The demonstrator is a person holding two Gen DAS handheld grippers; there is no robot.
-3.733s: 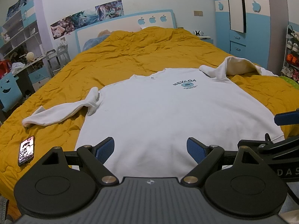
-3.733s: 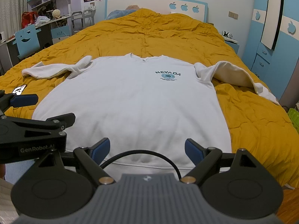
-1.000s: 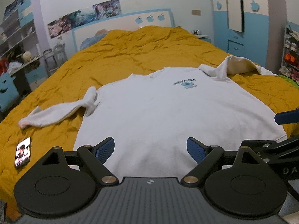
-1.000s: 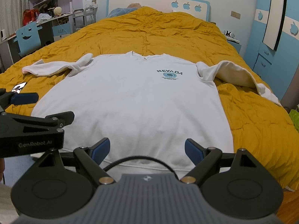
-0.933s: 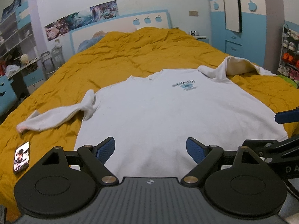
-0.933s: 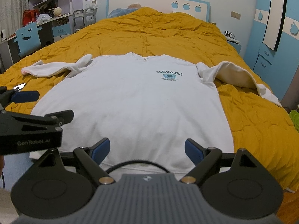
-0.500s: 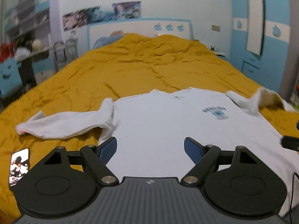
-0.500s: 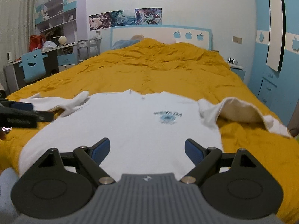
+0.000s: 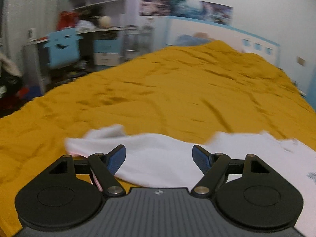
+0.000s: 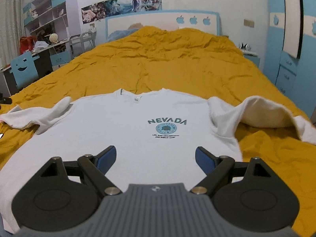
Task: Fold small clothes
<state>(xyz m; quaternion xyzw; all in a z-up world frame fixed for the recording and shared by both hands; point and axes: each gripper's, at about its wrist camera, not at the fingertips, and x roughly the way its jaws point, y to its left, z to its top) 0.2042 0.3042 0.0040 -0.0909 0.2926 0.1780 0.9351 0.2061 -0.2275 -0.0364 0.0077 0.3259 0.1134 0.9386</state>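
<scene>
Blue-and-white bedroom, wide bed under a rumpled mustard quilt; white sweatshirt spread flat, front up, across the near part of it, "NEVADA" print on the chest; one sleeve stretched out to the side, the other sleeve bunched and humped on the quilt; left gripper hanging over the stretched sleeve, jaws wide but closing, cloth seen between them, not pinched; right gripper above the sweatshirt's body, jaws wide, holding nothing.

Mustard bedspread, blue chair, wall posters
</scene>
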